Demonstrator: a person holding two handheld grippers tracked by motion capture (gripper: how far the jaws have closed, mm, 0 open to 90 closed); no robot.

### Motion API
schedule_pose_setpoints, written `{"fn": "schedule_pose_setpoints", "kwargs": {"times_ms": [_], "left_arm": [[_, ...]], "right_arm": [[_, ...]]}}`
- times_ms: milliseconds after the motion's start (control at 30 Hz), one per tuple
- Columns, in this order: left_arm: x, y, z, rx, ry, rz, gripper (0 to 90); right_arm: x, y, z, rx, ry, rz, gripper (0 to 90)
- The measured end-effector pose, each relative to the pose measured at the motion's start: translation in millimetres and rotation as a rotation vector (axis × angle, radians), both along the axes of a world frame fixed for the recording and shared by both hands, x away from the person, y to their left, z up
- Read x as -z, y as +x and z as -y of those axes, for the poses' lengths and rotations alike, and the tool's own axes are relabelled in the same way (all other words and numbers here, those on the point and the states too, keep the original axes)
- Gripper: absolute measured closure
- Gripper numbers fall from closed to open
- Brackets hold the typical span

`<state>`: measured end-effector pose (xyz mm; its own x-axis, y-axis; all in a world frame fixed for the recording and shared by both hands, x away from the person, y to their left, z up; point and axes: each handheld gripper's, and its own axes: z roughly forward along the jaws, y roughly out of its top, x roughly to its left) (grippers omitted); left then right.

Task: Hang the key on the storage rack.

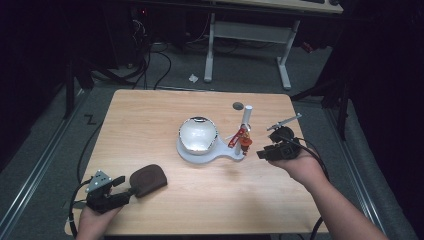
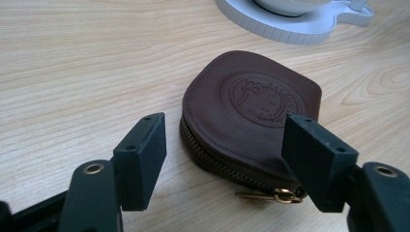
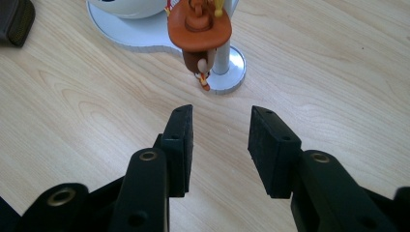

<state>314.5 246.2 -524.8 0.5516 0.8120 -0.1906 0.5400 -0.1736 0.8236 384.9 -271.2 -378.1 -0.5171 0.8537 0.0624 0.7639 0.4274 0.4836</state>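
Observation:
A brown leather zip pouch point(image 1: 148, 180) with an embossed round seal point(image 2: 263, 99) lies flat at the table's front left. My left gripper point(image 1: 125, 187) is open just in front of it. In the left gripper view point(image 2: 225, 124) its jaws stand wide on either side of the pouch's near zipped edge, with the brass zip pull point(image 2: 283, 195) between them. My right gripper point(image 1: 261, 153) is open and holds nothing point(image 3: 221, 113). It points at a small figure with an orange hat point(image 3: 198, 29) that hangs by a white post point(image 1: 246, 117).
A white stand point(image 1: 202, 152) at the table's middle carries a shiny white dome point(image 1: 198, 133). A red piece point(image 1: 238, 137) leans beside the post. A round hole point(image 1: 238, 105) marks the far table edge. Cables and a desk frame lie on the floor beyond.

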Motion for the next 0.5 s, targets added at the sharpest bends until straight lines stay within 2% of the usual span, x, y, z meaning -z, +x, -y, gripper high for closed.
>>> {"fn": "schedule_pose_setpoints", "kwargs": {"times_ms": [167,267,500], "left_arm": [[-0.2,-0.4,1.9,0.004,-0.009,-0.003,32.8],[-0.3,-0.4,2.2,0.006,-0.014,-0.006,32.9],[-0.4,0.0,2.9,0.007,-0.034,-0.019,32.9]], "right_arm": [[4.5,-8.5,4.1,-0.001,-0.006,0.023,60.2],[8.5,-14.0,7.3,-0.006,0.022,0.041,59.8],[21.3,-24.9,14.9,0.009,0.035,0.074,57.8]]}}
